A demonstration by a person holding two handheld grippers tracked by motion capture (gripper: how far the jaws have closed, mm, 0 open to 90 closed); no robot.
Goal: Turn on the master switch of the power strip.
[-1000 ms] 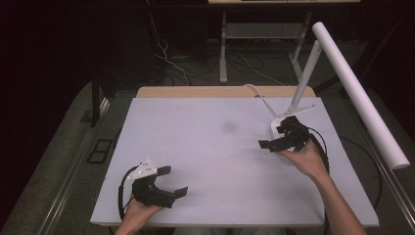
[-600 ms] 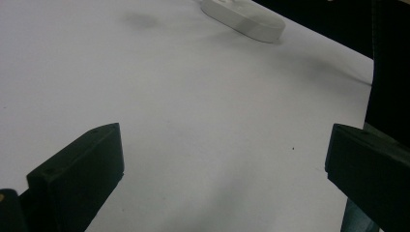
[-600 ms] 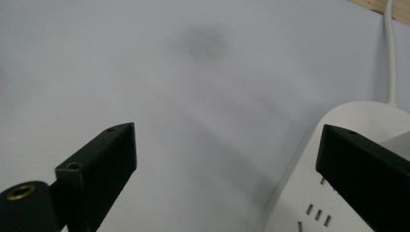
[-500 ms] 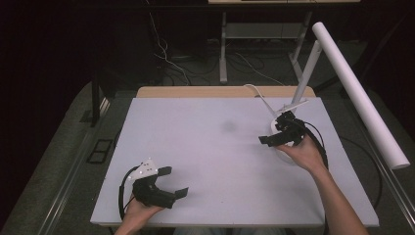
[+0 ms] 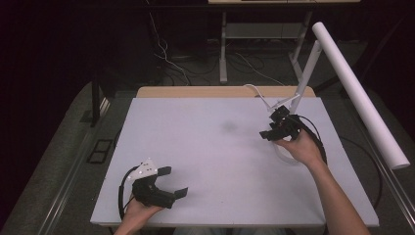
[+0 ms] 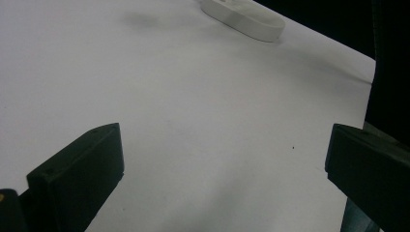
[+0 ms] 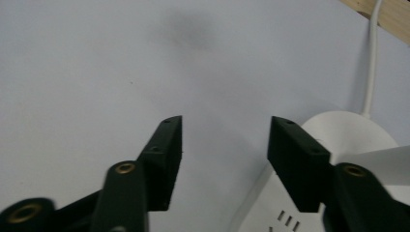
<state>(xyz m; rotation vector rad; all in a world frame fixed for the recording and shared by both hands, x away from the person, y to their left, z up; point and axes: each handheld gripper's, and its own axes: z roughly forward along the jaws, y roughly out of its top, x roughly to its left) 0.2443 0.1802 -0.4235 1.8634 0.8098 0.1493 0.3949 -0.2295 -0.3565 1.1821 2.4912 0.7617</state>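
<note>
On the white table point(image 5: 195, 147), the lamp point(image 5: 286, 105) base sits just beside the right gripper point(image 7: 225, 145), whose half-closing jaws grasp nothing, far from the idle left gripper point(image 5: 166, 183), its jaws spread wide.

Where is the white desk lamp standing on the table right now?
In the high view, the white desk lamp stands at the table's far right, just beyond the right tongs.

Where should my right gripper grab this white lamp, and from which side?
Probably the slim arm just above the lamp's base: the base is flat and wide. Come from the middle of the table, where the right gripper is; its jaws have just been closing, nothing between them.
</note>
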